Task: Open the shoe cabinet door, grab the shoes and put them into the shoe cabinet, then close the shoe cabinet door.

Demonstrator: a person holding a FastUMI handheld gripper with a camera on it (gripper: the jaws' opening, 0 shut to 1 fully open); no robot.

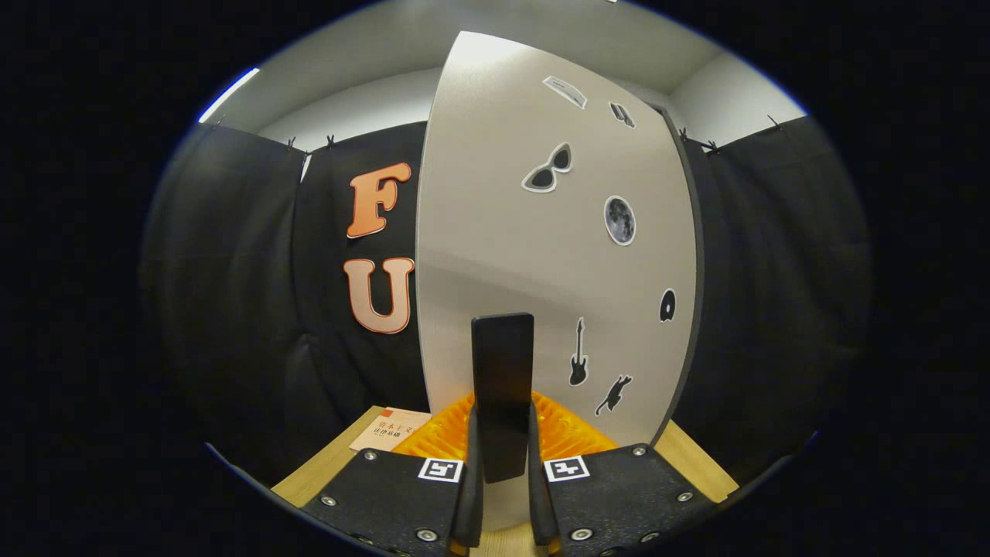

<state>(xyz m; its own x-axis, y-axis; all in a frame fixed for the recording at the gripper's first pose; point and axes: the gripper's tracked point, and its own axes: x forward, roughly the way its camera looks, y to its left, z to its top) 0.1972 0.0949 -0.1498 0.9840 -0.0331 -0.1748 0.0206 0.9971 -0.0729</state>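
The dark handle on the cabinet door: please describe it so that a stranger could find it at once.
Find the big pale cabinet door that stands on the wooden table and carries small stickers. Near its lower edge a dark upright handle sticks out, and the gripper is closed on it. Unlike the flat stickers, it is a solid plain bar.

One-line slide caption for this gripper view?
Tongs shut on the dark handle of the stickered shoe cabinet door.
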